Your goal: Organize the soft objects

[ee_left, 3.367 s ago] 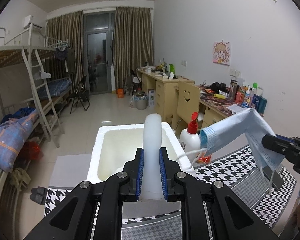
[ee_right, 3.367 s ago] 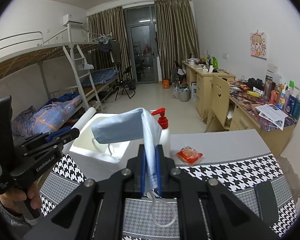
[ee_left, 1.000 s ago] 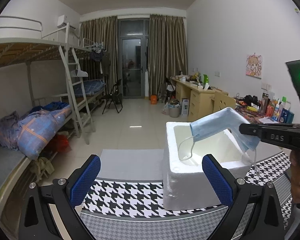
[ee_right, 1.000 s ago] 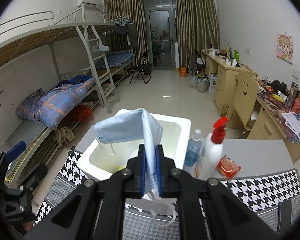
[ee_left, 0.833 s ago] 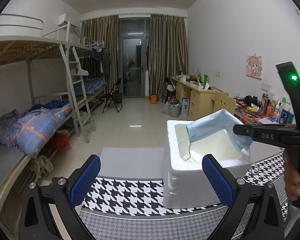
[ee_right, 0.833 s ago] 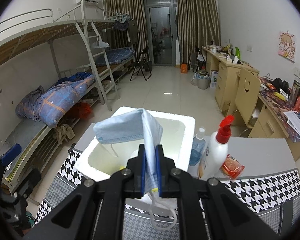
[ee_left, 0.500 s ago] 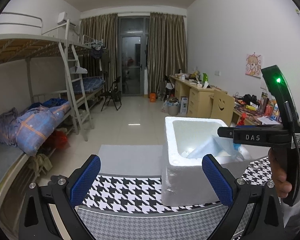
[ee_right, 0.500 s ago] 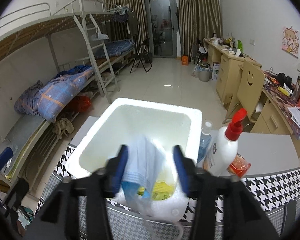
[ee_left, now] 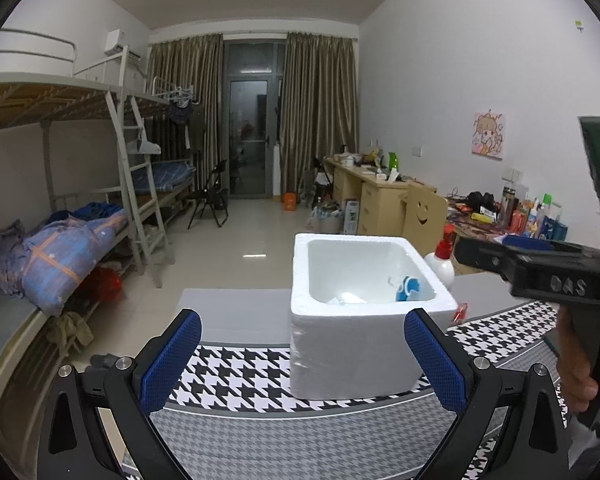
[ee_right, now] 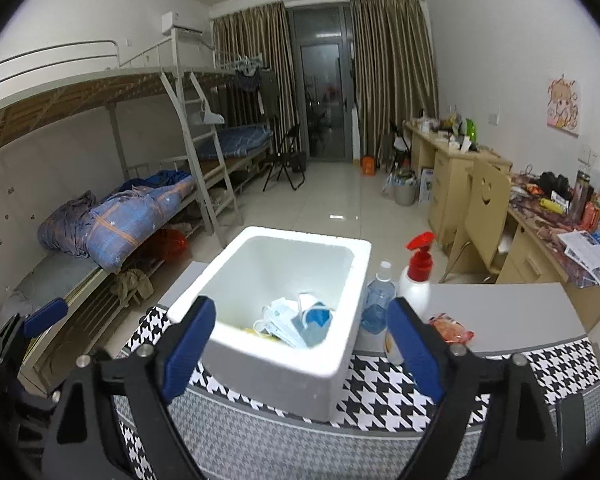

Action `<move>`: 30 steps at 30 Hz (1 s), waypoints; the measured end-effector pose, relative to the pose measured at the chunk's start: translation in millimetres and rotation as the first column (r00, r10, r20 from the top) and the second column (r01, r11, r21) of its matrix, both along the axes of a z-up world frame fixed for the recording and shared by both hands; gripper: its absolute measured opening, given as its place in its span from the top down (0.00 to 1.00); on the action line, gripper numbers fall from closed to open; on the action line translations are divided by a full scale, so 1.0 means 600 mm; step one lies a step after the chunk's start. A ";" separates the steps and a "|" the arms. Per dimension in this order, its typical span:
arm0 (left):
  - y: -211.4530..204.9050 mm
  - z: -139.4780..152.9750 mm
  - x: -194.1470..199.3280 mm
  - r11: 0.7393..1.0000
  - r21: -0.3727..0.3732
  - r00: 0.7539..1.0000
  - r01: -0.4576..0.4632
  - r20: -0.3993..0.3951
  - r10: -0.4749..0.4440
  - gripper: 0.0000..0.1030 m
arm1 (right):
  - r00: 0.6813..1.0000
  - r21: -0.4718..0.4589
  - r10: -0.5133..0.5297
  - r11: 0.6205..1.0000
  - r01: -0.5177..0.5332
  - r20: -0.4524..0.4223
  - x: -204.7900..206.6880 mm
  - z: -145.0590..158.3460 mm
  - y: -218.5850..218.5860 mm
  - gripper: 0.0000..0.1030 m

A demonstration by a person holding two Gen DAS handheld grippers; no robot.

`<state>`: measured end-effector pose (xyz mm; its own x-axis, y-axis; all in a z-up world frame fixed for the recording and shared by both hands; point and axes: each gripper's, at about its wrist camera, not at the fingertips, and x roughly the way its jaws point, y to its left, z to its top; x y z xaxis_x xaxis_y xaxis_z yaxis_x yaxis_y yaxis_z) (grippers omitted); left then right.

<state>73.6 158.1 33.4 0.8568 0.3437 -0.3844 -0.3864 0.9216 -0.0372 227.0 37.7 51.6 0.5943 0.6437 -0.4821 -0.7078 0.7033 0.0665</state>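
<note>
Mask [ee_right: 284,322] lies inside foam box [ee_right: 332,376]; both claws [ee_right: 300,344] [ee_left: 300,360] spread, empty. No soft items visible outside the box.

I read only one text: "DAS", raised letters on black body of right gripper [ee_left: 556,276], seen far right in left wrist view. Green LED lit on its upright part, no text w/ it. Bottles & packs on desk [ee_left: 512,220] at right carry labels, too small/blurred to read. Poster [ee_left: 489,136] on right wall is a cartoon pic, no legible words. Pump bottle [ee_right: 417,280] label not readable from right wrist view either.
</note>
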 end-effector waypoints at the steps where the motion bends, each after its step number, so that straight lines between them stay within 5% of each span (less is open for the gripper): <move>1: -0.004 0.002 -0.005 1.000 0.003 1.000 0.000 0.006 0.000 0.01 | 1.000 0.000 -0.001 1.000 0.001 0.008 -0.006 0.000 -0.004 0.09; 16: -0.077 0.005 -0.083 0.997 0.064 0.996 -0.039 0.077 0.035 0.01 | 0.989 0.081 -0.013 0.997 0.001 0.147 -0.143 -0.015 -0.112 0.02; 30: -0.143 -0.008 -0.153 0.996 0.085 0.992 -0.009 0.129 -0.002 0.01 | 0.984 0.113 -0.019 0.994 -0.002 0.179 -0.219 -0.035 -0.193 0.01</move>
